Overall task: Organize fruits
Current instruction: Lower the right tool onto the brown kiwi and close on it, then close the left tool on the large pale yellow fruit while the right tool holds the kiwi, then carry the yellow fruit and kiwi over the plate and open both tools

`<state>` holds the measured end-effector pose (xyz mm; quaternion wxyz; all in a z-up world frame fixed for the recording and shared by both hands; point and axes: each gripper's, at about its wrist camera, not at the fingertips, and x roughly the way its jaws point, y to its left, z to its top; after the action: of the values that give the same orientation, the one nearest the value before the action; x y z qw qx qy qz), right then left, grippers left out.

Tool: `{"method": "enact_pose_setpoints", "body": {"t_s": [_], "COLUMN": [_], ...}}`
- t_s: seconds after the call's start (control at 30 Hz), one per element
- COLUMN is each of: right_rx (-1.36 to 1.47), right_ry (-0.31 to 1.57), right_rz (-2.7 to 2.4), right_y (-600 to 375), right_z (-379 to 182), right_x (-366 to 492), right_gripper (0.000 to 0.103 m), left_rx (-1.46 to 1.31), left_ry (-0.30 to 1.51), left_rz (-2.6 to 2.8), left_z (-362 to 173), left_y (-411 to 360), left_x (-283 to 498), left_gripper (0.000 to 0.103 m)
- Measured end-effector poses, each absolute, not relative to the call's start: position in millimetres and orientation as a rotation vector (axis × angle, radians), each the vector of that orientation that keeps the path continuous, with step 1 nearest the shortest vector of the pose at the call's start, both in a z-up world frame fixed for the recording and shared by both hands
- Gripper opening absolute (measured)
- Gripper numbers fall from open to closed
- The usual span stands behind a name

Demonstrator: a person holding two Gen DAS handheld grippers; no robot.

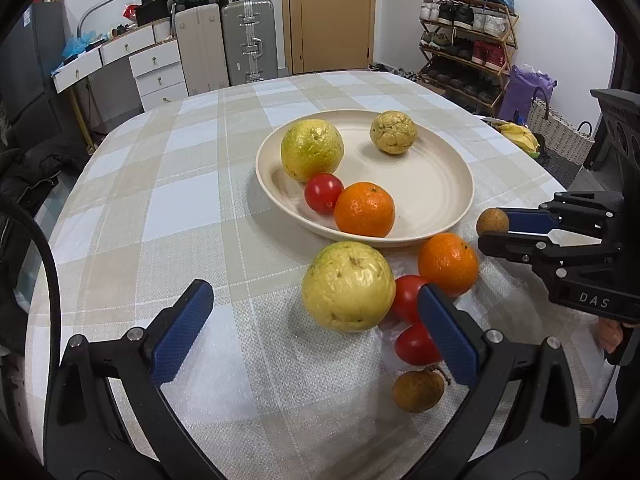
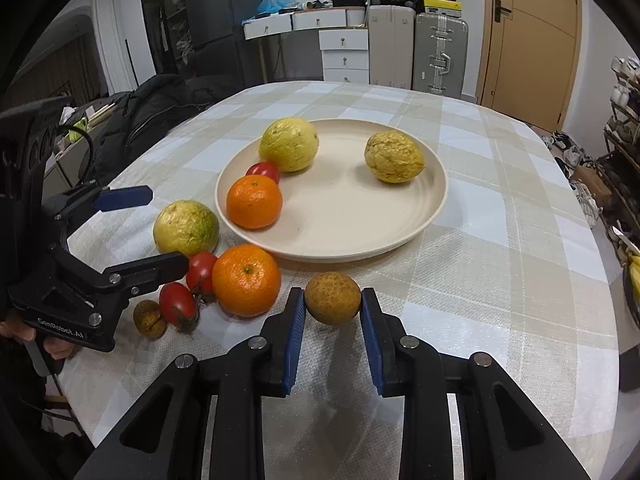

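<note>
A cream plate (image 1: 436,184) (image 2: 400,216) holds a yellow-green guava (image 1: 312,150), a wrinkled yellow fruit (image 1: 393,132), a red tomato (image 1: 323,193) and an orange (image 1: 364,210). On the cloth in front lie a second guava (image 1: 348,286), two tomatoes (image 1: 408,296), an orange (image 1: 448,264) and a brown longan (image 1: 418,391). My left gripper (image 1: 316,332) is open, its jaws either side of the loose guava. My right gripper (image 2: 333,312) is shut on another brown longan (image 2: 333,299) (image 1: 493,222), held just above the cloth near the plate's front rim.
The checked tablecloth (image 1: 160,208) covers an oval table. Bananas (image 1: 520,136) lie at its far right edge. Suitcases, drawers, a door and a shoe rack stand beyond the table. A dark jacket (image 2: 152,108) lies on a chair at the left.
</note>
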<state>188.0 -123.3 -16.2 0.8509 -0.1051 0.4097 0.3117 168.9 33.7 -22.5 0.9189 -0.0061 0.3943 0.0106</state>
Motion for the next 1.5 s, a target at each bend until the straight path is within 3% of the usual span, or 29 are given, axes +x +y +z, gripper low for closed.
{"method": "enact_pose_setpoints", "body": {"t_s": [0.13, 0.2, 0.43, 0.53, 0.67, 1.5], "right_rx": [-0.208, -0.208, -0.208, -0.210, -0.211, -0.147], "right_ry": [0.858, 0.857, 0.856, 0.855, 0.855, 0.766], "right_rz": [0.648, 0.648, 0.645, 0.646, 0.647, 0.666], "right_y": [-126, -127, -127, -127, -127, -136], "right_z": [-14, -14, -14, -15, -15, 4], "right_x": [191, 190, 191, 190, 191, 187], "right_gripper": [0.028, 0.029, 0.029, 0.029, 0.029, 0.028], "left_rx": [-0.045, -0.068, -0.102, -0.131, -0.191, -0.147], "left_ry": [0.806, 0.818, 0.828, 0.829, 0.839, 0.665], "left_rz": [0.024, 0.017, -0.019, -0.046, -0.115, -0.050], "left_z": [-21, -23, -25, -24, -25, 18], "left_y": [40, 44, 48, 49, 51, 47], "left_x": [169, 172, 173, 173, 173, 148], "left_gripper": [0.096, 0.088, 0.079, 0.069, 0.046, 0.046]}}
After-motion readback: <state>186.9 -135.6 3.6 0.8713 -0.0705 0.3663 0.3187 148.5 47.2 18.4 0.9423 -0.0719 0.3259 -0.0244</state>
